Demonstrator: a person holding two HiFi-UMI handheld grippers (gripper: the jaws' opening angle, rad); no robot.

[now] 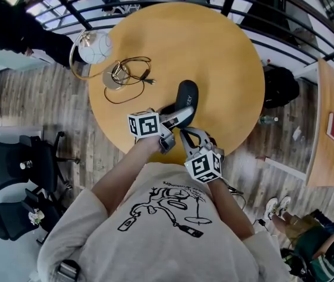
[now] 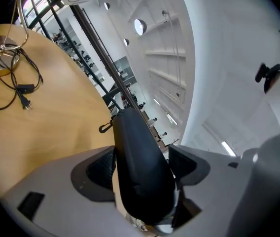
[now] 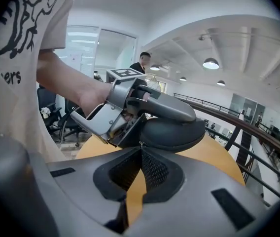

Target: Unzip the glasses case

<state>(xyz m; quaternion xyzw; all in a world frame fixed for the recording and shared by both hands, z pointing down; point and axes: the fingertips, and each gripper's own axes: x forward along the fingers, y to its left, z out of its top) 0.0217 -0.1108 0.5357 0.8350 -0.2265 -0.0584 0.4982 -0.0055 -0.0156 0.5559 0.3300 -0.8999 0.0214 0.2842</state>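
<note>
The black glasses case (image 1: 187,94) hangs over the near part of the round wooden table (image 1: 226,57). My left gripper (image 1: 179,113) is shut on its near end. In the left gripper view the case (image 2: 137,152) fills the gap between the pads (image 2: 98,169), and a small hook (image 2: 105,127) hangs off its side. My right gripper (image 1: 186,135) comes in from below right. In the right gripper view its tips (image 3: 140,149) are shut on the small zipper pull (image 3: 140,143) at the edge of the case (image 3: 172,132). The left gripper's upper finger (image 3: 164,105) lies over the case.
A lamp with a glass globe (image 1: 94,46), a brass base (image 1: 115,78) and a loose black cable (image 1: 129,78) sits on the table's far left. A black railing (image 1: 284,46) curves behind the table. Office chairs (image 1: 14,163) stand on the left. Another table (image 1: 331,128) is on the right.
</note>
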